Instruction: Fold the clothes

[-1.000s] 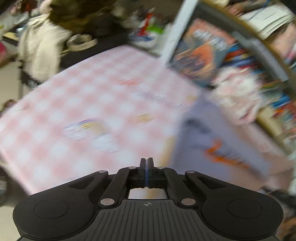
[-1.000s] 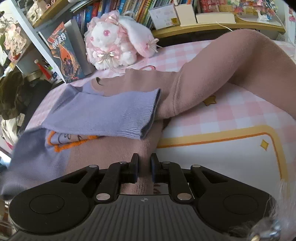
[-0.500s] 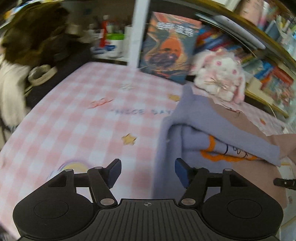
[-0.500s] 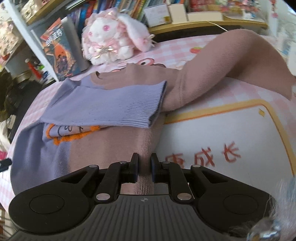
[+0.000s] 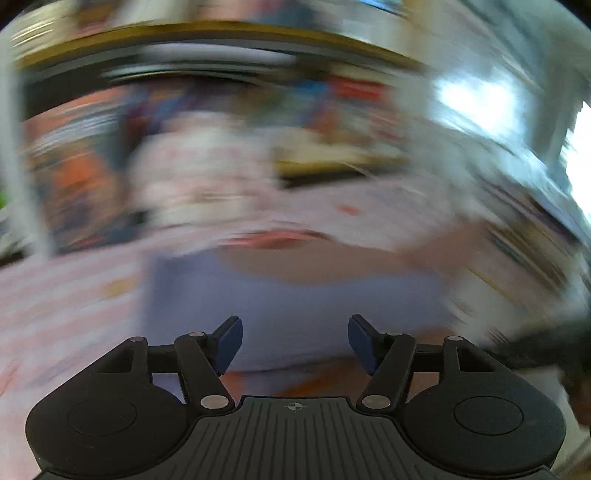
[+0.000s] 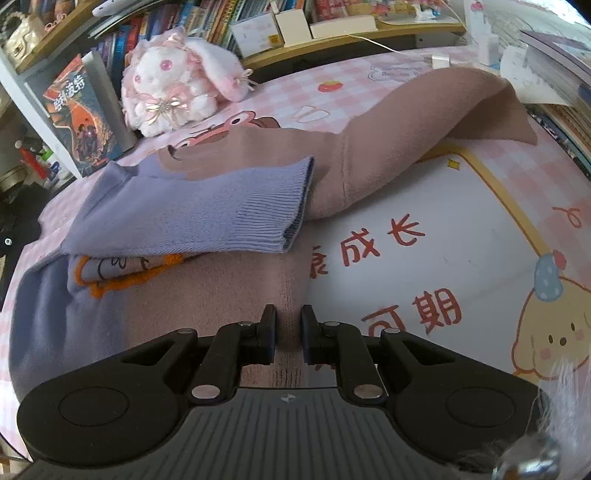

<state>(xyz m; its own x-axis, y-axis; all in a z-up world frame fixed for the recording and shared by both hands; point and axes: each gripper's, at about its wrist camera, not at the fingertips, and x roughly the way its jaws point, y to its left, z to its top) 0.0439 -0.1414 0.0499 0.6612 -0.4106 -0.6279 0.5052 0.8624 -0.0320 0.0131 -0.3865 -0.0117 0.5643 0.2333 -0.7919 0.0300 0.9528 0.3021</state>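
Sweater point(image 6: 207, 295): two-tone, purple and dusty pink, lying on the pink checked cover point(image 6: 480, 236); body spread flat under the right gripper.
Sweater long axis: runs from the hem at the near edge of the right wrist view up to the neckline point(image 6: 177, 155) by the plush rabbit point(image 6: 177, 85); neck points away from the camera.
Purple sleeve point(image 6: 207, 218): folded across the chest, lying crosswise, ribbed cuff pointing right.
Pink sleeve point(image 6: 424, 125): stretched out to the upper right, cuff end toward the stacked books point(image 6: 554, 55).
Right gripper point(image 6: 283, 334): jaws narrow, pinching a ridge of the pink hem fabric between the pads.
Left gripper point(image 5: 295, 341): jaws spread wide, nothing between them; purple cloth point(image 5: 295, 295) lies ahead and below.
Left wrist view: heavily motion-blurred; whether the fingers touch the cloth cannot be told.
Background: bookshelf point(image 6: 258, 14) behind the rabbit, upright book point(image 6: 81, 118) to its left.
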